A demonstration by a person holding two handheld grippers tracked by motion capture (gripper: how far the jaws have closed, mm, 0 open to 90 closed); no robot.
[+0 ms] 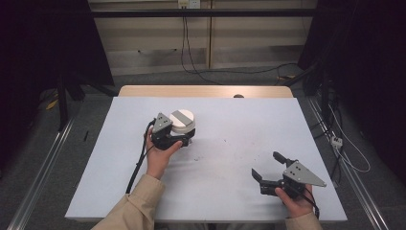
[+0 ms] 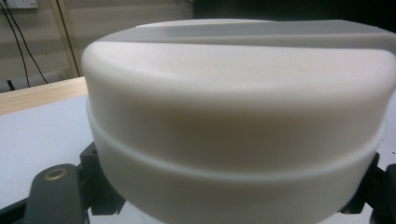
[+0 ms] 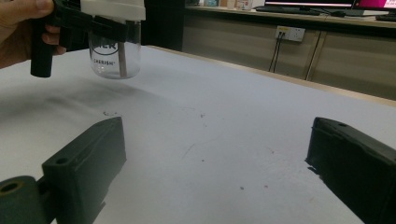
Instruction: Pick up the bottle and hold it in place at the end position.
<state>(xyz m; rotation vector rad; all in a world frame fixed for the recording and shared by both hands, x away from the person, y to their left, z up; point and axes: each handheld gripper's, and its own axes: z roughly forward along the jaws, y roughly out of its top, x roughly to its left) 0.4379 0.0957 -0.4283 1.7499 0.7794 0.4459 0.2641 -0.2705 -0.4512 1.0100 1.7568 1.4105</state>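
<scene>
Left gripper (image 1: 184,136) clamped on a clear jar (image 3: 115,55) just under its white lid (image 1: 182,120), jar lifted off the white table cover (image 1: 230,187) and hanging straight down below the jaws, left hand (image 1: 159,154) wrapped around the grip from behind with the forearm reaching up from the near edge. Right gripper (image 1: 268,165) well apart toward the near right corner, jaws spread wide with nothing between them, angled toward the jar, right hand (image 1: 298,200) holding it low over the cover.
</scene>
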